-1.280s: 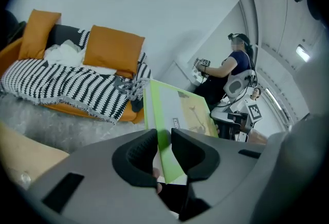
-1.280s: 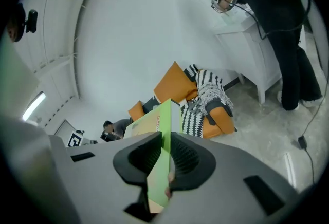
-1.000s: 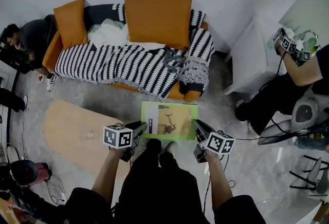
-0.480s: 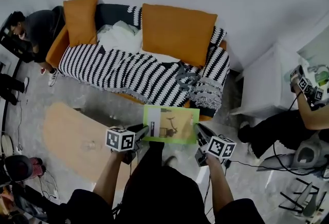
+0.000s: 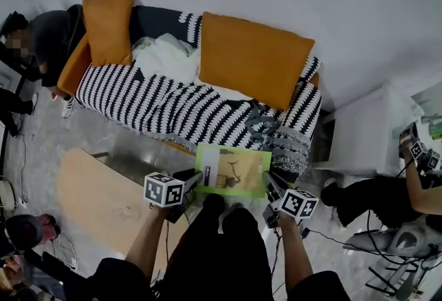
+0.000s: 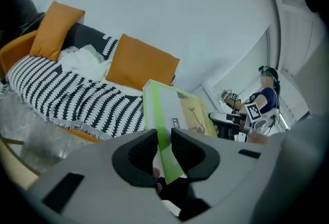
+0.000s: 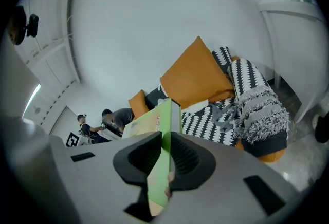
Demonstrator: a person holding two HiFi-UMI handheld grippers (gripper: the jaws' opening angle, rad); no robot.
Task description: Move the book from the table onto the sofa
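Print on book (image 5: 233, 170) cover too small to read; sofa (image 5: 173, 110) front edge behind book hidden; desk (image 5: 97, 189) left of book partly under left gripper (image 5: 193, 181).

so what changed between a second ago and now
The book has been carried forward, up to the front edge of the sofa. The left gripper and right gripper stay shut on its side edges; nothing was let go.

The book (image 5: 233, 170) is lime green with a tan panel. The sofa (image 5: 73, 66) is orange, its throw (image 5: 173, 110) black-and-white zigzag, its cushions (image 5: 252, 58) orange. The surface (image 5: 97, 192) at 8 o'clock is pale wood.
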